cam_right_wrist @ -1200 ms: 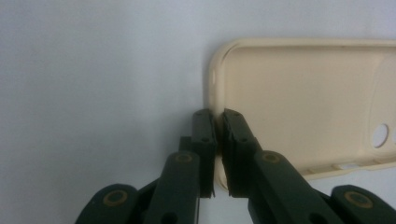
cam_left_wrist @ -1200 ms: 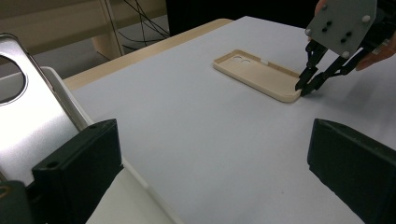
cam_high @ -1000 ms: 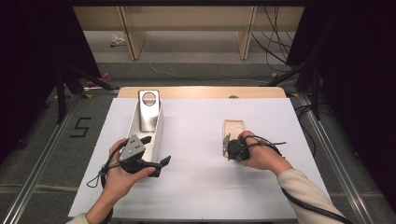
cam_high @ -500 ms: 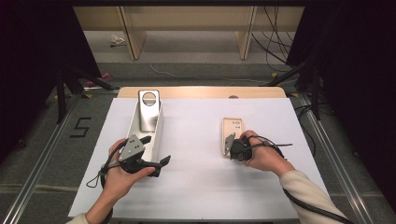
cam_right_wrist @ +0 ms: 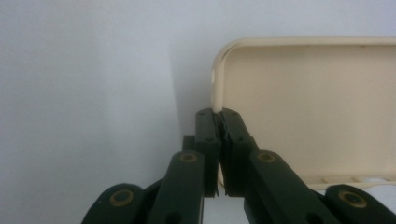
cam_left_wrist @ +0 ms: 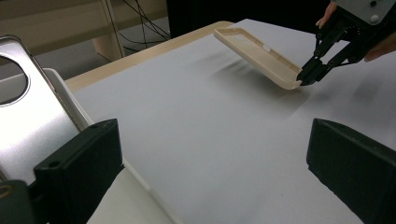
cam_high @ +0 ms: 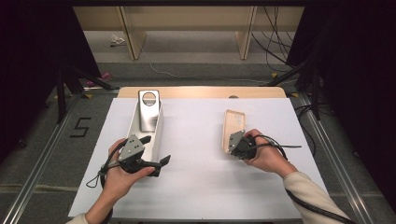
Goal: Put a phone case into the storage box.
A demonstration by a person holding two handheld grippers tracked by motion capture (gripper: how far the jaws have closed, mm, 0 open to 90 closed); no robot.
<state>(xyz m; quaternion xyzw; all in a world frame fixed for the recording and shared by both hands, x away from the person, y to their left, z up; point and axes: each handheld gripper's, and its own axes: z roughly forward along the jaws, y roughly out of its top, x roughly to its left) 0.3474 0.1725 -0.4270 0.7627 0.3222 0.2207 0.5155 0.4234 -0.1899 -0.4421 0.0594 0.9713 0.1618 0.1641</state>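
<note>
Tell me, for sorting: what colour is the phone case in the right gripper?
Cream-beige phone case, clearest in the right gripper view.

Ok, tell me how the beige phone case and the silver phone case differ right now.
The beige phone case is matte cream plastic; the silver phone case is shiny metal-look with a round cutout. The beige one is pinched at its edge by the right gripper and tilted off the white table; the silver one rests untouched in a white tray, near the left gripper, whose jaws stand open. Both are phone-shaped shells.
</note>
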